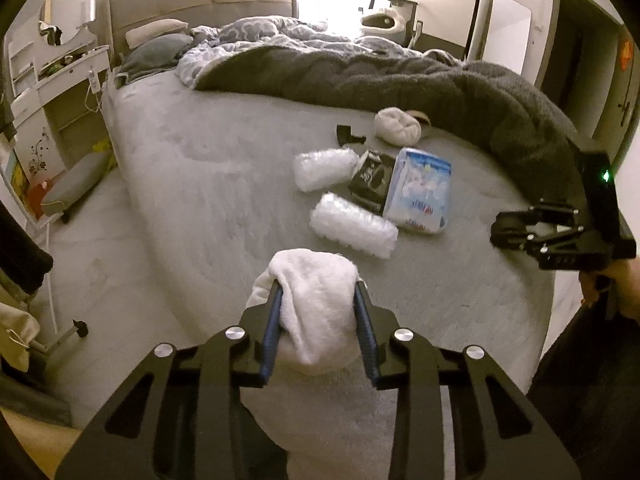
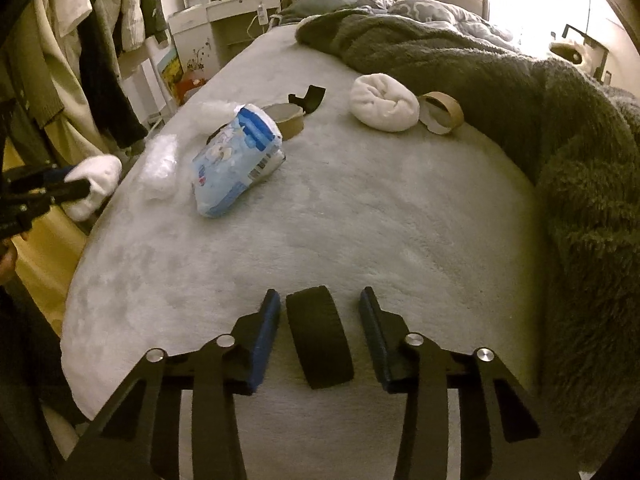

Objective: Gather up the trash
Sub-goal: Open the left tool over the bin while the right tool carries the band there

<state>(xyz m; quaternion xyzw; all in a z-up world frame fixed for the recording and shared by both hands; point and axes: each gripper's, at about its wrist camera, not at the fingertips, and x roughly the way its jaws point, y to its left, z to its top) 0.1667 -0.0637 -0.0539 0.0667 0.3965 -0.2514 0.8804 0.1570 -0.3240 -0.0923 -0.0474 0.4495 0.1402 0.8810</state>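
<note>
My left gripper (image 1: 318, 286) is shut on a white fluffy cloth (image 1: 316, 320) at the near edge of the grey bed (image 1: 224, 168). The right wrist view shows the same grip at far left, gripper (image 2: 76, 190) on cloth (image 2: 100, 180). My right gripper (image 2: 319, 294) straddles a black band (image 2: 320, 340) lying on the bed, and a gap shows on each side of it, so the pads are not pressing. Farther up lie a blue-and-white tissue pack (image 1: 420, 192) (image 2: 236, 164), two bubble-wrap pieces (image 1: 352, 226) (image 1: 324, 168) and a black packet (image 1: 370, 180).
A rolled white cloth (image 2: 384, 102), two cardboard tape rolls (image 2: 442, 114) (image 2: 288, 120) and a black strap (image 2: 308, 98) lie near a dark grey blanket (image 2: 560, 120) heaped along the bed's right side. Clothes (image 2: 100, 60) hang at the left. A white desk (image 1: 60, 76) stands beside the bed.
</note>
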